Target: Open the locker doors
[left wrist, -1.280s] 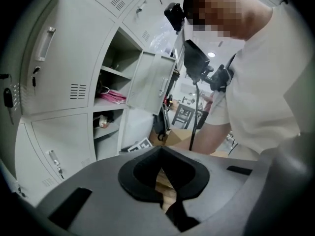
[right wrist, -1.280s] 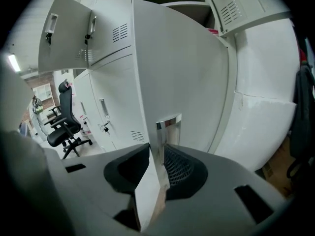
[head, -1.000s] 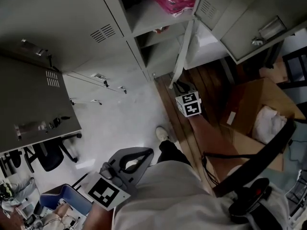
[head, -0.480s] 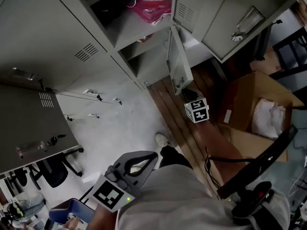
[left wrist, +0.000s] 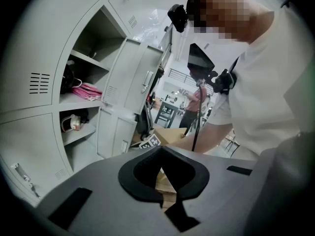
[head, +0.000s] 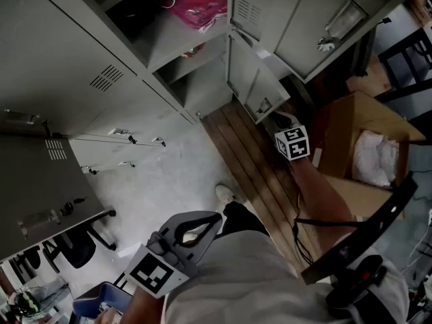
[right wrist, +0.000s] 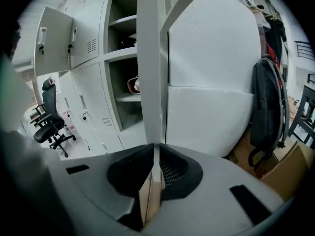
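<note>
Low on the locker bank, the right gripper has its jaws, just closed, clamped on the ajar locker door along its upright free edge dead ahead, while the left gripper, jaws together and empty, hangs well back

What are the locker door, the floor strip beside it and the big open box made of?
Locker door: likely painted sheet metal, matte pale grey; a thin, flat, evenly coloured panel. Floor strip: wood or wood-look planks, brown with long seams. Box: cardboard by its look, dull tan with folded flaps.
</note>
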`<action>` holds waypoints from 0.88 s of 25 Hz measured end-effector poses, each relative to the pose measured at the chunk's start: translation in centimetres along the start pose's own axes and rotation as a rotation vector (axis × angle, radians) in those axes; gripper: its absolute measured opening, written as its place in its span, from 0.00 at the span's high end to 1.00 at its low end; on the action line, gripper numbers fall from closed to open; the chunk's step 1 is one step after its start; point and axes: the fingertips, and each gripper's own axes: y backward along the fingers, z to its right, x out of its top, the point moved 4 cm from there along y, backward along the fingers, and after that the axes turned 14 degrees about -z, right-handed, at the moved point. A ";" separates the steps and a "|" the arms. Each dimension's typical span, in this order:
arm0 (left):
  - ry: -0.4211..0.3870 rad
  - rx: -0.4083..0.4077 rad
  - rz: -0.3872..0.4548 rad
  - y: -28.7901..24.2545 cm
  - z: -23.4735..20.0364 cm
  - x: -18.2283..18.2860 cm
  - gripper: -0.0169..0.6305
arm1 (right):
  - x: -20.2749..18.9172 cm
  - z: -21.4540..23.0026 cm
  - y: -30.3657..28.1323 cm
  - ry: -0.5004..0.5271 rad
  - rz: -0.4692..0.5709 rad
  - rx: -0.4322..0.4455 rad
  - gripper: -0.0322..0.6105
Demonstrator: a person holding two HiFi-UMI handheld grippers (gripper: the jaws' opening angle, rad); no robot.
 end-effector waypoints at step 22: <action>0.015 0.032 -0.012 0.3 -1.8 0.0 0.96 | 0.7 6.9 -0.4 0.023 -0.033 -0.084 0.92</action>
